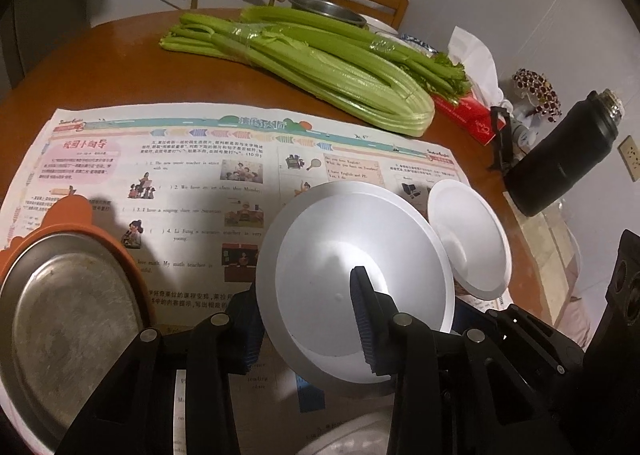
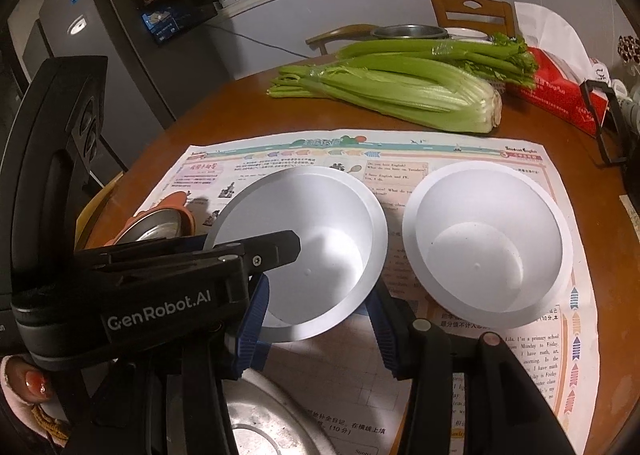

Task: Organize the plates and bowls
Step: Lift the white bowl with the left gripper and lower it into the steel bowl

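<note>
My left gripper (image 1: 308,319) is shut on the near rim of a white foam bowl (image 1: 352,255), one finger inside and one outside, holding it tilted. The same bowl (image 2: 308,243) and the left gripper (image 2: 276,255) show in the right wrist view. A second white foam bowl (image 2: 486,239) stands upright on the newspaper to its right; it also shows in the left wrist view (image 1: 468,235). My right gripper (image 2: 320,331) is open and empty, just in front of the held bowl. A steel plate with an orange rim (image 1: 64,319) lies at left.
A newspaper (image 1: 192,175) covers the round brown table (image 1: 120,59). Celery bunches (image 1: 312,59), a red tissue box (image 1: 468,115), a black flask (image 1: 560,163) and a steel bowl (image 1: 328,9) lie behind. Another steel dish (image 2: 264,427) sits below the right gripper.
</note>
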`<state>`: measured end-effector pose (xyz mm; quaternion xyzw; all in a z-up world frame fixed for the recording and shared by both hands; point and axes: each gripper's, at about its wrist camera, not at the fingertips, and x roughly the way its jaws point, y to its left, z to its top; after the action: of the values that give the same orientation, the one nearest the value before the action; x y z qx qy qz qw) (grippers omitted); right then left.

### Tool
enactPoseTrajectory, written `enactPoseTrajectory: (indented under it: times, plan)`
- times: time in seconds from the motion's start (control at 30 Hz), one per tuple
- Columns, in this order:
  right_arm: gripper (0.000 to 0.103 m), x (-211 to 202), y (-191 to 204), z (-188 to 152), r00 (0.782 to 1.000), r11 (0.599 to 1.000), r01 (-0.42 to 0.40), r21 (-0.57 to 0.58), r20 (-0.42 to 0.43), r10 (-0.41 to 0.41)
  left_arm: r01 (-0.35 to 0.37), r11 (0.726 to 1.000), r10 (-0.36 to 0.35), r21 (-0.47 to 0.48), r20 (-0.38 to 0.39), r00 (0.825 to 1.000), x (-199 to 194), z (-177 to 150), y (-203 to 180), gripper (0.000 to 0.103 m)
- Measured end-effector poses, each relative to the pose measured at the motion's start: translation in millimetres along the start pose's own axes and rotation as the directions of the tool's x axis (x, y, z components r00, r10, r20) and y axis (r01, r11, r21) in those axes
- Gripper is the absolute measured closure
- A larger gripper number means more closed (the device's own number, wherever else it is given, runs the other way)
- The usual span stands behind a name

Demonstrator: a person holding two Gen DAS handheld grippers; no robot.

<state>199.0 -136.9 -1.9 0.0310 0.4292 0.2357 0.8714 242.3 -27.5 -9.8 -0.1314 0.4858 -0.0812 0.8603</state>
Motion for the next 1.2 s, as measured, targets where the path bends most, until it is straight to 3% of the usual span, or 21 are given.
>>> enactPoseTrajectory:
  times: [1.2]
  plan:
    - [0.053, -97, 39, -26, 0.989, 0.997, -0.025, -0.079, 0.142, 0.036, 0.001, 0.999, -0.006, 0.037, 0.141, 0.99, -105, -45, -33, 0.062]
